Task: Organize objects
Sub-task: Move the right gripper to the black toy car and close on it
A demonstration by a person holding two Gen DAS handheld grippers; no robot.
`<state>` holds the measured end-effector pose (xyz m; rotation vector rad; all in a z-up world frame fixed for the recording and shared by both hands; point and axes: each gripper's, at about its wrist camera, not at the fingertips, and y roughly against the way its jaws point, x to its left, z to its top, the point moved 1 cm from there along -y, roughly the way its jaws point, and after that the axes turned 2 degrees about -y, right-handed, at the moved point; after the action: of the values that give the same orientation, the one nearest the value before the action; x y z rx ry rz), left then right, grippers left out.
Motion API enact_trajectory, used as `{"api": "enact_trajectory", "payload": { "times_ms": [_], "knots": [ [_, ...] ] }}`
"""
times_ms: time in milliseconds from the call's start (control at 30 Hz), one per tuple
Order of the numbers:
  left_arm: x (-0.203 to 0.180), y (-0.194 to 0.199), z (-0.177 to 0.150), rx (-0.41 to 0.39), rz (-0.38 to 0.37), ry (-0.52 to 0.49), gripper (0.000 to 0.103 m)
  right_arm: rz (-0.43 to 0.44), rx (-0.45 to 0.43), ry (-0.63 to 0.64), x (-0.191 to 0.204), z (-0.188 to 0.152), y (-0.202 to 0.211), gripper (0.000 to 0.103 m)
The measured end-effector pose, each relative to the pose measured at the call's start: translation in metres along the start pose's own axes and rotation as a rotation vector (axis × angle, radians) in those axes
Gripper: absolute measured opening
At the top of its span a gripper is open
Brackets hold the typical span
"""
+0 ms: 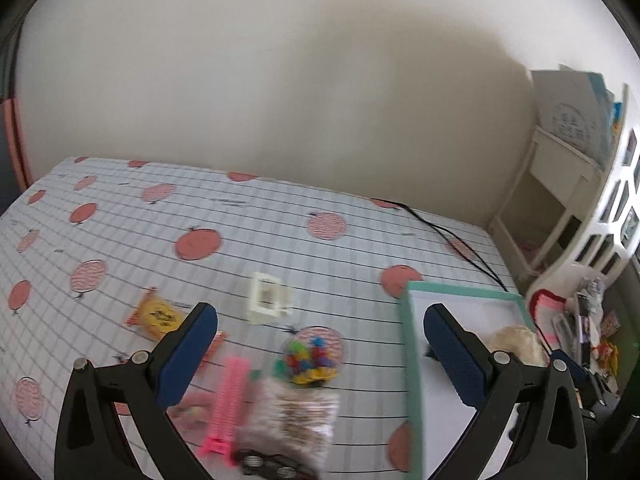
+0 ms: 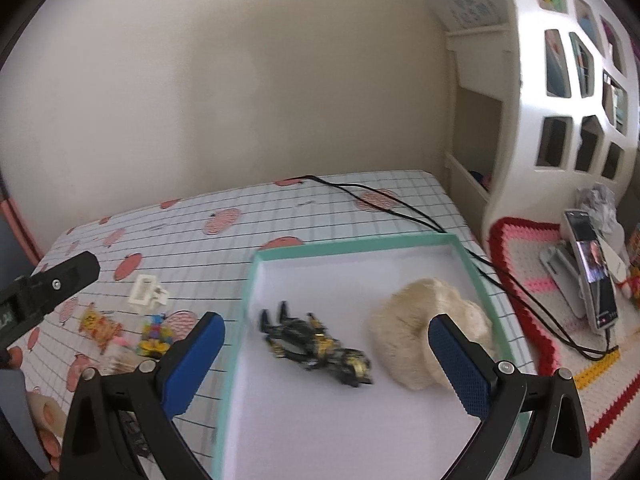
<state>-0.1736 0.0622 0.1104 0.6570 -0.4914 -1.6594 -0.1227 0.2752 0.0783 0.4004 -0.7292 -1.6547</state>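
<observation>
Over the bed (image 1: pixel 240 240): both grippers hung spread wide, empty.
Left gripper (image 1: pixel 320 344): above the comb (image 1: pixel 228 400), packet (image 1: pixel 292 412) and beads (image 1: pixel 308 360), touching none.
Right gripper (image 2: pixel 326 354): above the tray (image 2: pixel 248 320).
Tray contents: black toy (image 2: pixel 316 344), cream plush (image 2: pixel 416 328).

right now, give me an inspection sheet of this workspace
surface: checked sheet with red fruit print, flat
job's things: teal box holds a black-and-yellow toy and a cream plush; outside it lie a pink comb, bead jar, yellow packet and white frame
clutter: phone on a stand, on a crochet mat
grippers: left gripper and right gripper, fingers spread, holding nothing
cables: black cable crosses the sheet
surroundings: white shelf, plain wall
</observation>
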Motion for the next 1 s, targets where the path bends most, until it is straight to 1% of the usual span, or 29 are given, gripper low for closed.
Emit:
{"api": "enact_trajectory", "payload": {
  "times_ms": [100, 200, 300, 433, 500, 667, 800, 867, 1000],
  "knots": [
    [0.024, 0.004, 0.003, 0.002, 0.024, 0.051, 0.103, 0.028, 0.001, 0.009, 0.014, -0.001, 0.002, 0.103],
    [0.049, 0.005, 0.003, 0.012, 0.046, 0.109, 0.103, 0.074, 0.016, 0.024, 0.030, -0.003, 0.002, 0.103],
    [0.075, 0.002, 0.000, 0.056, 0.066, 0.170, 0.103, 0.105, 0.034, 0.066, 0.052, -0.007, 0.001, 0.103],
    [0.101, -0.004, -0.007, 0.127, 0.093, 0.221, 0.103, 0.155, 0.054, 0.111, 0.078, -0.012, 0.001, 0.103],
    [0.113, -0.008, -0.011, 0.163, 0.089, 0.238, 0.103, 0.179, 0.071, 0.129, 0.090, -0.015, -0.001, 0.103],
    [0.124, -0.019, -0.023, 0.279, 0.127, 0.202, 0.103, 0.226, 0.161, 0.228, 0.120, -0.033, -0.011, 0.103],
    [0.128, -0.024, -0.031, 0.342, 0.145, 0.182, 0.103, 0.242, 0.251, 0.284, 0.133, -0.048, -0.021, 0.103],
    [0.127, -0.027, -0.034, 0.367, 0.137, 0.176, 0.103, 0.246, 0.306, 0.301, 0.138, -0.057, -0.027, 0.103],
    [0.121, -0.032, -0.040, 0.411, 0.137, 0.142, 0.103, 0.252, 0.366, 0.321, 0.145, -0.066, -0.032, 0.101]
  ]
}}
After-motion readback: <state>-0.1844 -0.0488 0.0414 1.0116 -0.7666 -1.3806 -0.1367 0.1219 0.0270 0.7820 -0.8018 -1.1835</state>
